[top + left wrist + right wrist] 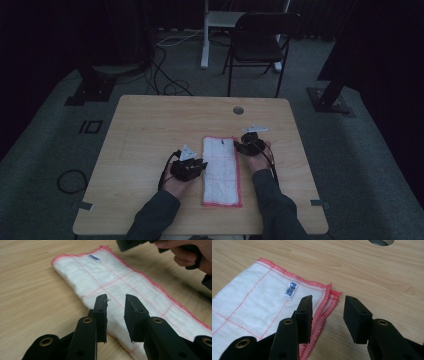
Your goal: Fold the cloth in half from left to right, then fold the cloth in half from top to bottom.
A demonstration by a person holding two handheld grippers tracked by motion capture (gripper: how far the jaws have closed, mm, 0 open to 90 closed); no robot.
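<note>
Light wood-grain table (150,130), rounded corners, standing on grey carpet. Round cable grommet hole (238,110) near the far edge, right of centre. Lying flat on it: one folded white cloth (221,170) with pink hem and pink grid lines, long axis running near-to-far, small blue label (290,290) at its far end.

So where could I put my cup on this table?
The bare wood left of the cloth is free, as is the far strip between the cloth and the round hole. It is crowded beside the cloth, where the left hand-held gripper and right hand-held gripper sit.
</note>
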